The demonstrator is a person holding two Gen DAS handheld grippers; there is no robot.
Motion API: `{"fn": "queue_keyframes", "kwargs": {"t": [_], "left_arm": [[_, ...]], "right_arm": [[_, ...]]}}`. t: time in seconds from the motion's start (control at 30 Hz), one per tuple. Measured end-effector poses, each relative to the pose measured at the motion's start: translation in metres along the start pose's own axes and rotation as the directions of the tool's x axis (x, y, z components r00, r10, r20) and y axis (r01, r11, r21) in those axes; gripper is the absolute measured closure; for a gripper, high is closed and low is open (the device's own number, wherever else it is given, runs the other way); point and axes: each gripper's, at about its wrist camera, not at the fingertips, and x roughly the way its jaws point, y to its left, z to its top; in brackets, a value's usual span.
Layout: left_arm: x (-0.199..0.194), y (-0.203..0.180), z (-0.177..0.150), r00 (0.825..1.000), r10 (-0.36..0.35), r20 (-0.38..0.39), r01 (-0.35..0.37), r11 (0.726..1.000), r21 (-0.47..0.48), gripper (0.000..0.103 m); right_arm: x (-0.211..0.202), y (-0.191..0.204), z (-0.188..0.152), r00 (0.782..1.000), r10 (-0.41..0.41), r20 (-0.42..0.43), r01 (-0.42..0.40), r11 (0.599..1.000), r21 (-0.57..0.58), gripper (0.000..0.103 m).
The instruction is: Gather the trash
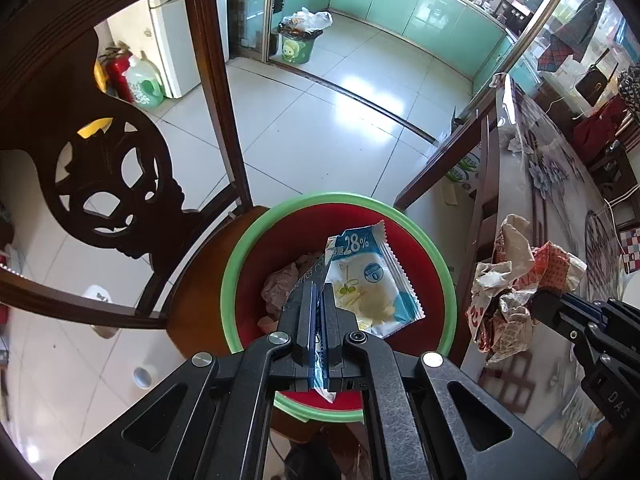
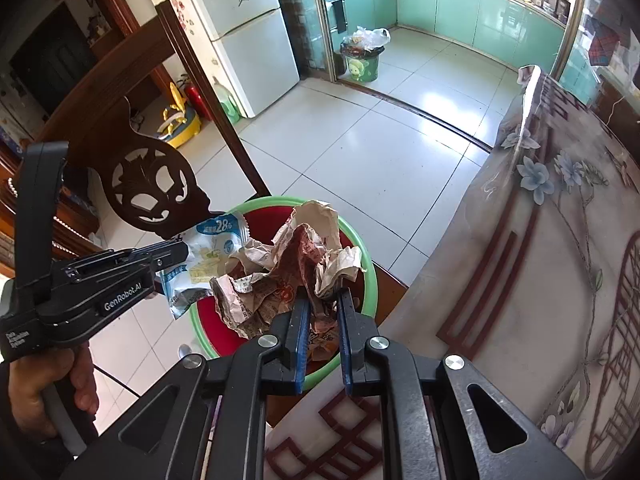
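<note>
A red bin with a green rim (image 1: 236, 264) stands on a wooden chair seat, with crumpled paper (image 1: 280, 288) inside. My left gripper (image 1: 318, 292) is shut on a blue and white snack wrapper (image 1: 372, 280) and holds it over the bin. In the right wrist view my right gripper (image 2: 325, 300) is shut on a crumpled red and white paper wrapper (image 2: 288, 272), held over the bin's rim (image 2: 370, 280) beside the table. The left gripper (image 2: 176, 252) with the snack wrapper (image 2: 212, 248) shows there at left. The right gripper (image 1: 544, 300) and its crumpled wrapper (image 1: 508, 300) show at right in the left wrist view.
A carved dark wooden chair back (image 1: 116, 184) rises left of the bin. A table with a floral cloth (image 2: 552, 264) lies to the right. A full green trash can (image 2: 362, 62) stands by the kitchen doorway. A white fridge (image 2: 248, 40) is behind the chair.
</note>
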Motion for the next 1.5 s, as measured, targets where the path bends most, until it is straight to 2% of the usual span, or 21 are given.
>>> {"fn": "queue_keyframes", "kwargs": {"t": [0.43,0.7,0.73,0.8,0.83,0.97,1.17,1.3,1.5], "left_arm": [[0.008,0.003,0.005,1.000,0.012,-0.026,-0.012,1.000,-0.010,0.102],[0.008,0.001,0.007,1.000,0.015,-0.025,-0.015,1.000,-0.006,0.100],[0.008,0.001,0.007,1.000,0.018,-0.025,-0.018,1.000,-0.006,0.098],[0.007,0.002,0.007,1.000,0.019,-0.021,-0.019,1.000,-0.012,0.081],[0.005,0.003,0.007,1.000,0.021,-0.014,-0.021,1.000,-0.016,0.076],[0.000,0.004,0.007,1.000,0.012,0.000,-0.012,1.000,-0.024,0.059],[-0.016,-0.003,0.007,0.999,-0.006,0.040,0.006,1.000,-0.014,0.057],[-0.034,-0.018,0.006,0.995,-0.030,0.097,0.028,0.999,0.019,0.057],[-0.054,-0.046,-0.005,0.989,-0.072,0.131,0.065,0.996,0.059,0.057]], "right_arm": [[0.026,0.008,0.004,0.999,-0.015,-0.050,0.013,1.000,-0.028,0.090],[0.027,0.010,0.004,0.998,-0.003,-0.061,0.002,1.000,-0.024,0.083],[0.027,0.011,0.004,0.998,-0.003,-0.059,0.002,1.000,-0.024,0.083],[0.024,0.011,0.003,0.999,-0.003,-0.054,0.002,1.000,-0.025,0.082],[0.023,0.011,0.003,0.999,-0.005,-0.051,0.003,1.000,-0.025,0.080],[0.017,0.011,0.001,0.999,-0.010,-0.043,0.009,1.000,-0.028,0.068],[-0.007,0.009,-0.001,0.999,-0.037,0.009,0.037,0.999,-0.021,0.067],[-0.031,0.004,-0.006,0.996,-0.064,0.059,0.064,0.998,0.000,0.065],[-0.065,-0.005,-0.023,0.990,-0.083,0.113,0.081,0.996,0.019,0.060]]}}
